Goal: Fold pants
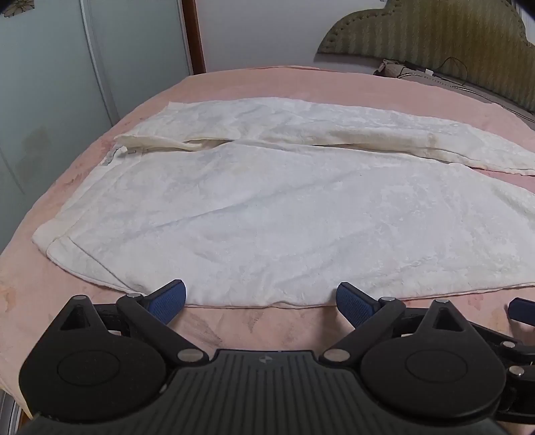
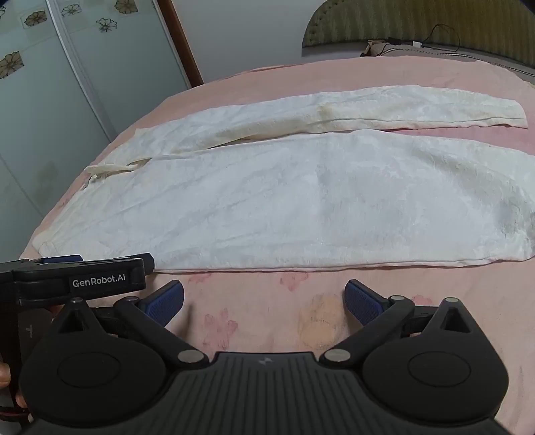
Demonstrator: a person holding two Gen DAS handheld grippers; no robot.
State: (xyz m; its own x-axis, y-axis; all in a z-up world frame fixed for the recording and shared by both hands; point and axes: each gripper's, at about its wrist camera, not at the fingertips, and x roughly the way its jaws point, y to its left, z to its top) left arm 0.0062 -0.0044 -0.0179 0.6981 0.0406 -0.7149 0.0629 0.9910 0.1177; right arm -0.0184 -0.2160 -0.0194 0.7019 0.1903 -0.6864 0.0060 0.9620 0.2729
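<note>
Two grippers hovered low over the near edge of the bed (image 1: 301, 83), neither of them holding anything. The left gripper (image 1: 260, 302) had its blue-padded fingers (image 1: 170, 301) spread wide apart, tips just short of the near hem of the pants (image 1: 267, 214), with bare pink sheet between them. The right gripper (image 2: 264, 301) was spread just as wide, a little further back from the cloth, above a faded flower print on the sheet. In the right wrist view the left gripper (image 2: 77, 276) showed side-on at the left, its black body marked "GenRobot.AI", reaching to the near left corner of the garment.

White and softly textured, the pants lay flat and unfolded across the middle of the bed. The waistband sat toward the left edge, and both legs ran off toward the right edge. The nearer leg was broad and smooth; the farther one (image 2: 401, 110) was narrower, yellowed in patches, and split away from the first so that a wedge of pink sheet showed between them. At the waist a small flap (image 1: 157, 142) was turned up along the fly.

No containers stood anywhere on the bed. At its far right corner a cable (image 2: 441, 36) and some small items lay against the green padded headboard (image 1: 434, 30). A pale wardrobe (image 2: 50, 83) with flower decals stood beyond the left edge.
</note>
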